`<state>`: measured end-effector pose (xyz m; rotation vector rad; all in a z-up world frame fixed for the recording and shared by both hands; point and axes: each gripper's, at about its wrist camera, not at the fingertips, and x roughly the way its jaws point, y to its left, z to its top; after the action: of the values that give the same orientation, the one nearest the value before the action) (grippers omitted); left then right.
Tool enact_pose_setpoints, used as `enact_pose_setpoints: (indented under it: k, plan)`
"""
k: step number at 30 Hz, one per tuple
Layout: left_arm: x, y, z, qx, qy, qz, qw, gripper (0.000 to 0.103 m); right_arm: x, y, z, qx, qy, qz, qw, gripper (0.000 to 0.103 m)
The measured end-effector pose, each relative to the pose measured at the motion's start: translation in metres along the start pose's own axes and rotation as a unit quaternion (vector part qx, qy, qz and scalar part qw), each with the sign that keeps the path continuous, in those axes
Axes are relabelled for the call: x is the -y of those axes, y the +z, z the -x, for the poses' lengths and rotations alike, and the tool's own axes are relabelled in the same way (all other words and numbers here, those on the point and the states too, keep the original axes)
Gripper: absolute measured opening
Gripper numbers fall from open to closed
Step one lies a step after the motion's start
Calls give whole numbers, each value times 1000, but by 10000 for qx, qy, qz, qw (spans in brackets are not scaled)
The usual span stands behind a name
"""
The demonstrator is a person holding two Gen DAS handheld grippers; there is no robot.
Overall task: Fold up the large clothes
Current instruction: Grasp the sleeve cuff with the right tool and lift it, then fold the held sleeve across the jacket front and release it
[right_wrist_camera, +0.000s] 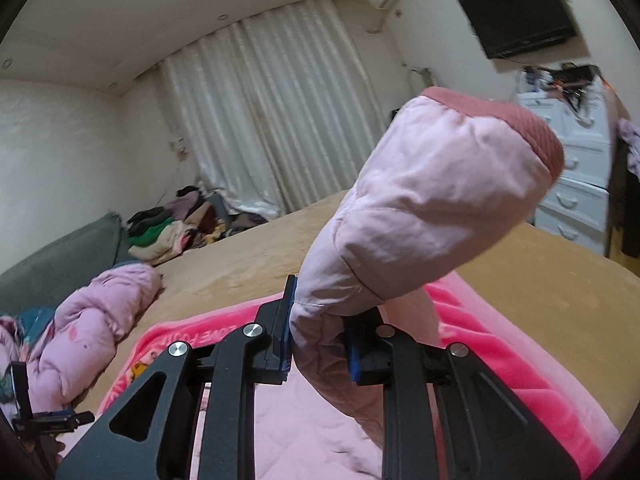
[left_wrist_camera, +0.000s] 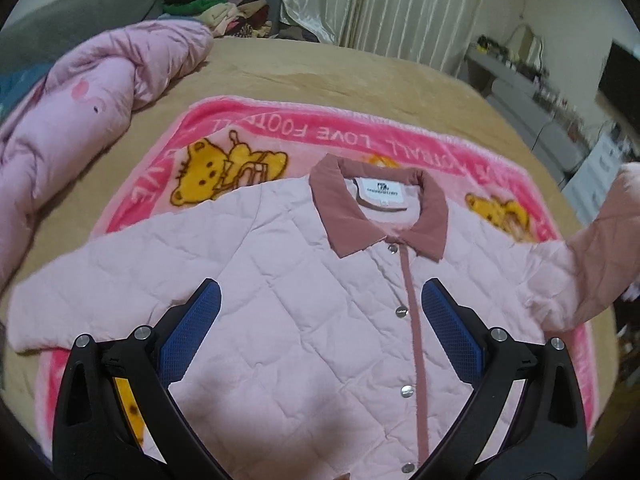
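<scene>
Jacket (left_wrist_camera: 304, 280), quilted pale pink, lying front-up and snapped shut on a pink bear-print blanket (left_wrist_camera: 256, 120) spread over a tan-covered bed (left_wrist_camera: 340, 68).

Seen from the left wrist only: darker pink collar (left_wrist_camera: 352, 208) with a white neck label, a matching placket with metal snaps running down the front, one sleeve stretched flat toward the left edge of the picture. Left tongs (left_wrist_camera: 322, 296) spread wide above the chest of the jacket, blue pads (left_wrist_camera: 208, 312) well apart, nothing between them. Other sleeve (left_wrist_camera: 600, 248) lifted off the blanket at the right edge, its end blurred.

Seen from the right wrist only: that raised sleeve (right_wrist_camera: 432, 196) close up, standing above the bed with its darker ribbed cuff (right_wrist_camera: 536, 132) uppermost. Right tongs (right_wrist_camera: 320, 332) drawn narrow and clamped on the sleeve's lower part, fabric bunched between the blue pads (right_wrist_camera: 285, 336). Also here alone: a wall-mounted dark screen (right_wrist_camera: 520, 12), a white chest of drawers (right_wrist_camera: 576, 176), and part of the left tongs' frame at the lower left corner.

Shared by both: a crumpled pink duvet (left_wrist_camera: 80, 120) beside the blanket, a heap of mixed clothes (left_wrist_camera: 224, 4) at the far side of the bed, pale curtains (left_wrist_camera: 400, 0) behind.
</scene>
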<state>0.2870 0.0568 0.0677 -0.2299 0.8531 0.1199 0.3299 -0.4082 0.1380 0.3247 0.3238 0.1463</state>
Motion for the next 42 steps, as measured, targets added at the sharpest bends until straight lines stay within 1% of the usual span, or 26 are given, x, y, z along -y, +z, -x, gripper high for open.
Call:
enact_pose_setpoints:
  k: [2, 6, 10, 16, 22, 25, 28, 31, 35, 38, 42]
  plan:
    - [-9, 1, 4, 39, -10, 90, 10000, 94, -15, 0, -3, -35, 122, 91, 9999, 19]
    - [-26, 5, 12, 219, 218, 160, 9994, 94, -44, -6, -7, -107, 343, 301, 9989, 19]
    - [-43, 6, 17, 371, 248, 327, 9985, 94, -69, -15, -13, -216, 449, 470, 9976, 19]
    - [-67, -1, 12, 387, -31, 667, 9970, 94, -96, -34, -22, -367, 623, 668, 9951, 19]
    - [-76, -5, 3, 373, -109, 739, 9965, 94, -124, -60, -37, -557, 803, 890, 9912, 19]
    - [-82, -10, 0, 397, -156, 841, 9955, 94, -150, -77, -52, -663, 890, 968, 9891, 19]
    - [-91, -16, -4, 434, -297, 1065, 9929, 94, -168, -96, -63, -787, 1000, 1071, 9861, 19]
    - [-101, -23, -15, 373, -541, 1353, 9886, 94, -187, -118, -77, -961, 1065, 1184, 9825, 19]
    - [-105, -30, -26, 327, -763, 1414, 9865, 94, -210, -151, -94, -1197, 1097, 1460, 9759, 19]
    - [-106, -36, -31, 433, -1079, 1389, 9835, 94, -227, -177, -103, -1331, 1106, 1704, 9701, 19]
    - [-105, -39, -39, 386, -1430, 1458, 9782, 94, -249, -213, -113, -1524, 1095, 2049, 9606, 19]
